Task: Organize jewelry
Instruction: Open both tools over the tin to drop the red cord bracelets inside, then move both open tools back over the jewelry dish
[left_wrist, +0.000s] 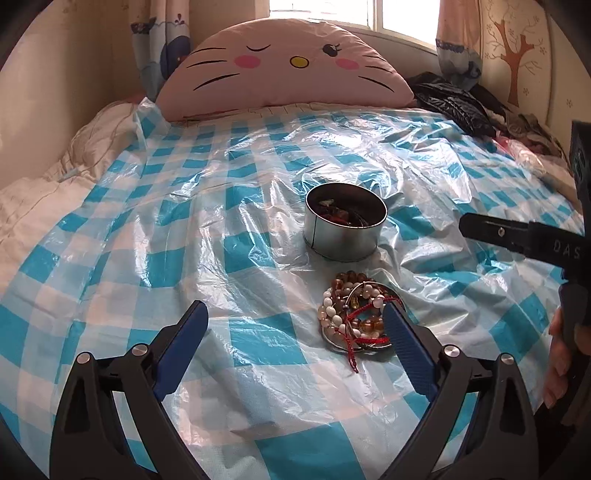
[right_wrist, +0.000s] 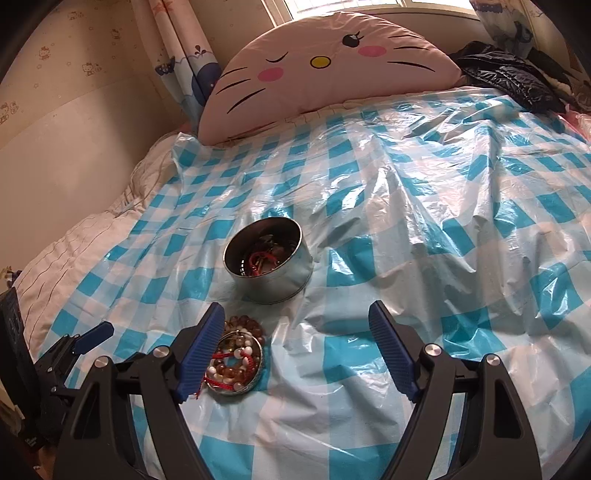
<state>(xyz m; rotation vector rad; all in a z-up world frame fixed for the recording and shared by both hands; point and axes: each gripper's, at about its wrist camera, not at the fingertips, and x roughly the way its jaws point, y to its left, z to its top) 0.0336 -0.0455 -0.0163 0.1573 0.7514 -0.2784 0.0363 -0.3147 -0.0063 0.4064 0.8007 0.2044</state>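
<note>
Lying on the bed is a shiny blue-and-white checked plastic sheet (left_wrist: 258, 221), and the jewelry sits on it. On the left side, the left gripper (left_wrist: 295, 343) hangs over the sheet with its two blue pads spread wide apart — nothing is between them. Just beside its right pad lies a little pile of bead bracelets with a red cord (left_wrist: 356, 317), resting in a round silver lid. Behind the pile, close by, stands a round silver metal tin (left_wrist: 343, 229) with more jewelry inside. Farther right, the right gripper (right_wrist: 297, 350) also has its blue pads wide apart and empty; in its own view the bracelet pile (right_wrist: 236, 363) sits just beside its left pad. At the far right edge, a hand (left_wrist: 559, 362) holds that gripper's black handle. A big pink cat-face pillow (left_wrist: 288, 66) leans at the head of the bed.
</note>
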